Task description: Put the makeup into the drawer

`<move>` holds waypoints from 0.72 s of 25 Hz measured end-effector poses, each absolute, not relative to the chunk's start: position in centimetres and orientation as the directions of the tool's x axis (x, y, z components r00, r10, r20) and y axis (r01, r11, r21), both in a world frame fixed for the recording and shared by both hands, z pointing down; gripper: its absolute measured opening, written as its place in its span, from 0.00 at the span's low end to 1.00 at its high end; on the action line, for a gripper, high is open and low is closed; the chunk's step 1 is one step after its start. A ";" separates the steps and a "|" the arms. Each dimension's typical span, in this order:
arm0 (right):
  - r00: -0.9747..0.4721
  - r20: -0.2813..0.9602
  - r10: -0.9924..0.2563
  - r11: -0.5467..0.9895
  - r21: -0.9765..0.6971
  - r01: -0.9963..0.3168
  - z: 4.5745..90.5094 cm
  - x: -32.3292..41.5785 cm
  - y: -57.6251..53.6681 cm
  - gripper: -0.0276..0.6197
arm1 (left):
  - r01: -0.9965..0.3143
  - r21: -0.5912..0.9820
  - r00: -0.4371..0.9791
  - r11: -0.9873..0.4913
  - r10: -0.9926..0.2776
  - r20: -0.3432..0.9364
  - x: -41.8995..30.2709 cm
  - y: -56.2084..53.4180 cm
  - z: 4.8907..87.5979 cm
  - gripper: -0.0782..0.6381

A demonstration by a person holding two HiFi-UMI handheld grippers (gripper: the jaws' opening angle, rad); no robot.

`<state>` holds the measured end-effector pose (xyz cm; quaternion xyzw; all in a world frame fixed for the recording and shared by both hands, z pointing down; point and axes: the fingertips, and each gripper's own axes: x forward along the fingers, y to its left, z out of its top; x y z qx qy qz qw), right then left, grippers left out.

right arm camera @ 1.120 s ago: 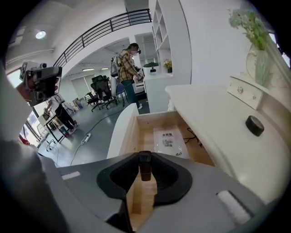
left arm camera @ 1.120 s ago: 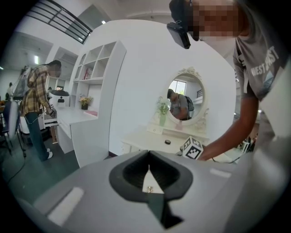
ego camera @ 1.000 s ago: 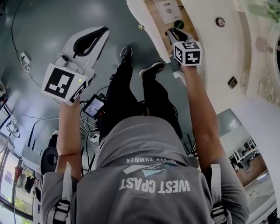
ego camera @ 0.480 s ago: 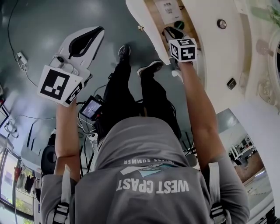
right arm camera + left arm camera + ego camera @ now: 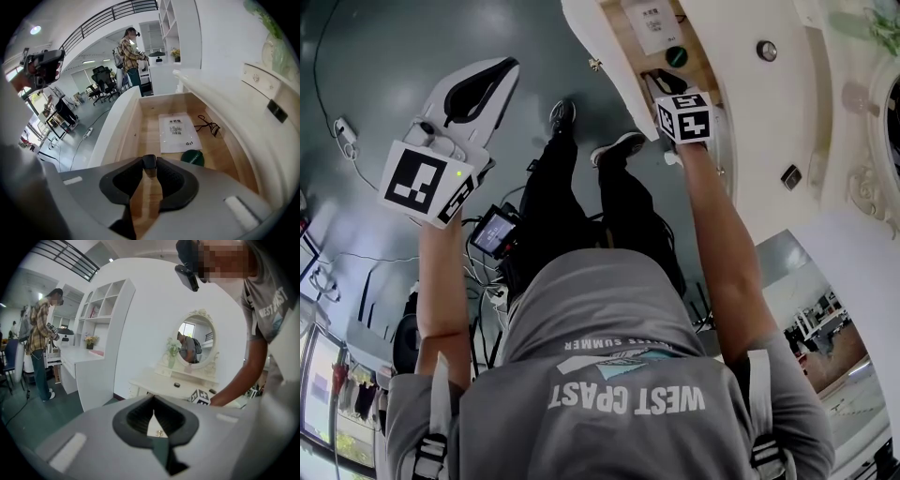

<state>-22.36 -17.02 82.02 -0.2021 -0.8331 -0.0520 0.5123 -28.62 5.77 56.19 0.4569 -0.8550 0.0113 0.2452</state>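
Dark green floor (image 5: 394, 56), white shelving (image 5: 107, 298)

An open-plan office hall with a mock bedroom corner: a cream dressing table (image 5: 159, 383) with an oval mirror (image 5: 197, 344) and wooden drawer (image 5: 132, 126) stands near a white shelf unit (image 5: 105, 301). Office chairs (image 5: 101, 77), a mezzanine railing (image 5: 112, 16), a power strip (image 5: 347, 123) on the dark floor (image 5: 412, 37) and a second person (image 5: 41, 333) at a white desk (image 5: 77, 357) mark it as a workplace.

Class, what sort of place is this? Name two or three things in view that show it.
Probably an open office or studio with mock bedroom furniture: a white dressing table with an oval mirror, a white shelf unit, and office chairs beyond.
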 end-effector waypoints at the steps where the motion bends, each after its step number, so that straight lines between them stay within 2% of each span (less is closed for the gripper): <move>1: -0.390 0.876 0.284 0.913 -0.123 0.389 81.9 -22.2 -17.1 0.20 | -0.789 0.204 -0.461 0.580 -0.777 0.429 -28.6 5.6 56.0 0.11; 8: -0.385 0.879 0.282 0.917 -0.129 0.379 80.7 -21.9 -17.4 0.24 | -0.808 0.190 -0.448 0.557 -0.792 0.415 -28.8 4.3 54.4 0.11; 18: -0.479 0.833 0.278 0.934 -0.118 0.337 74.3 -21.2 -17.7 0.24 | -0.844 0.141 -0.439 0.518 -0.817 0.375 -28.6 2.3 49.8 0.11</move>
